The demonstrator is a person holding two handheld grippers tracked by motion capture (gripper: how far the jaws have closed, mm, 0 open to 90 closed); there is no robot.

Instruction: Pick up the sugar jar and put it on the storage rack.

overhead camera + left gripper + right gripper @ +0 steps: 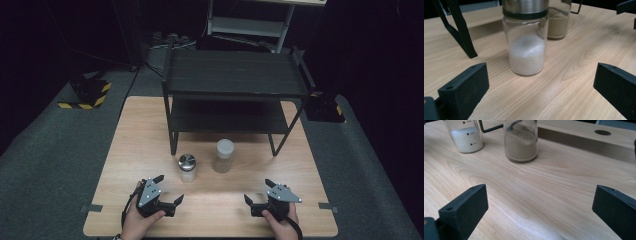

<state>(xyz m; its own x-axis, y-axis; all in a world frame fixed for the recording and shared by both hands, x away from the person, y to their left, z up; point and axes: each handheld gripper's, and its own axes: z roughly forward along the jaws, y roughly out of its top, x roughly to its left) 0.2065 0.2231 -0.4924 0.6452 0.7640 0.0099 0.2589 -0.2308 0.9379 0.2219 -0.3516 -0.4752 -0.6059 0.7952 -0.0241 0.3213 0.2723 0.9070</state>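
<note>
Two glass jars stand on the wooden table point(150, 130) in front of a black two-tier shelf point(235, 80). The jar with a metal lid point(187, 167) holds white grains point(526, 57). To its right, the white-lidded jar point(224, 155) holds brown powder point(521, 145). My left gripper point(169, 189) rests near the front edge, open and empty, pointing at the metal-lidded jar point(526, 45) a short way ahead. My right gripper point(258, 191) is open too, with nothing between its jaws; the brown-powder jar point(521, 142) stands further off.
A black shelf leg point(461, 32) stands left of the white-grain jar. Yellow-and-black striped blocks lie on the grey floor at the left point(87, 95) and right point(325, 107) of the table. Tape marks point(92, 208) sit at the table's side edges.
</note>
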